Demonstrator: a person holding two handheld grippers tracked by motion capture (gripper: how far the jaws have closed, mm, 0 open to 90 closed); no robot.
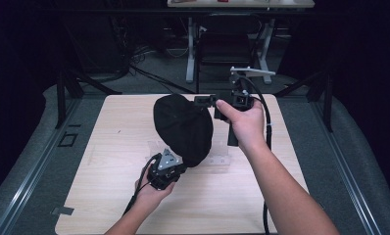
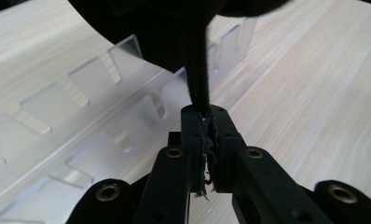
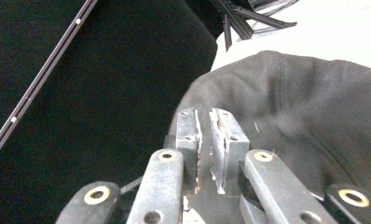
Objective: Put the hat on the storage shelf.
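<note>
The black cap (image 1: 183, 128) was held up above the middle of the wooden table (image 1: 109, 196), its rounded crown bulging toward the far side and its lower edge hanging down toward the person's left. Just under it, on the tabletop, lay a clear plastic rack (image 2: 81, 121) with notched slots along its length, and the cap's dark cloth hung right over that rack in the left gripper view. The left gripper (image 1: 176, 163) sat at the cap's lower edge, and its jaws were clamped tight on a thin fold of the black fabric, which rose straight up from between the pads (image 2: 204, 140). The right gripper (image 1: 211, 102) was at the cap's upper right side, level with the crown; in the right gripper view its jaws (image 3: 206, 140) stood a narrow gap apart with nothing pinched between them, the grey-black cloth lying just past the tips. The right hand (image 1: 244, 120) wrapped around that gripper's body, with its cable (image 1: 267, 127) trailing down along the forearm
</note>
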